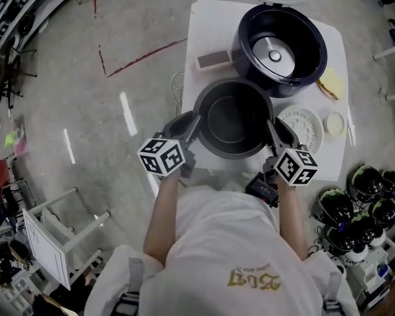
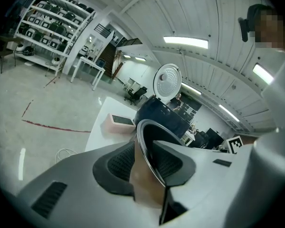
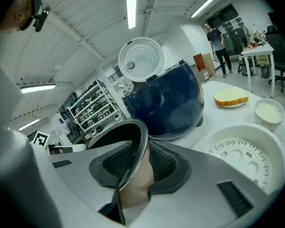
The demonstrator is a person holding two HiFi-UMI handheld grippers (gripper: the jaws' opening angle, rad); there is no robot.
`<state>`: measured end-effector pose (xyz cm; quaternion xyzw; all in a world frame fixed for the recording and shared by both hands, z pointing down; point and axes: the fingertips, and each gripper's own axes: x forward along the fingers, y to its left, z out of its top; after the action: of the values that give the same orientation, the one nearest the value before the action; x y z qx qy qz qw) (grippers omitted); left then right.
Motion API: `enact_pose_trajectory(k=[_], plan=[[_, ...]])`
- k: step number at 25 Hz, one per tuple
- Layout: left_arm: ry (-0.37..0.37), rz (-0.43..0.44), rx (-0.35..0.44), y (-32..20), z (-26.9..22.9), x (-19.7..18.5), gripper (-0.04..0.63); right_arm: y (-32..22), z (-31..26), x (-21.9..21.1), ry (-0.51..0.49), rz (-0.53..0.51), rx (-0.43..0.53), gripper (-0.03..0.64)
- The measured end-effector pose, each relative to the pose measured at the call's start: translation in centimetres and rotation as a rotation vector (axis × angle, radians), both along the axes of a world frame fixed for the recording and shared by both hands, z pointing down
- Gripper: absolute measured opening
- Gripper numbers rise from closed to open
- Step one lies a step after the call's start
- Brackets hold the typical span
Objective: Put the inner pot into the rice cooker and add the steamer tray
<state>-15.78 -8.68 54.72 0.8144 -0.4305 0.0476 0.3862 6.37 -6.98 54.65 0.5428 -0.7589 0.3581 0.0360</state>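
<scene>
The inner pot [image 1: 234,118] stands on the white table [image 1: 204,25], just in front of the open rice cooker [image 1: 281,48]. The left gripper [image 1: 195,125] pinches the pot's left wall. The right gripper [image 1: 272,131] pinches its right wall. The steamer tray [image 1: 301,128] lies just right of the pot.

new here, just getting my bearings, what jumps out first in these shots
A dark inner pot at the near side of the table has its rim pinched on either side by the left gripper and right gripper. Beyond it stands the open navy rice cooker, with the white steamer tray to the pot's right.
</scene>
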Motion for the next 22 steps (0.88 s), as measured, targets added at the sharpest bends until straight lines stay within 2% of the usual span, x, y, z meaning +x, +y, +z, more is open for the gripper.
enact_pose_trajectory(k=[16,22], plan=[[0.011,-0.008,-0.018,0.28,-0.11,0.21,0.098,0.15,0.17,-0.44,-0.055,0.014,-0.008,0.092],[0.043,-0.03,-0.037,0.23,-0.01,0.17,0.087,0.24,0.23,-0.42,-0.051,0.01,-0.02,0.091]])
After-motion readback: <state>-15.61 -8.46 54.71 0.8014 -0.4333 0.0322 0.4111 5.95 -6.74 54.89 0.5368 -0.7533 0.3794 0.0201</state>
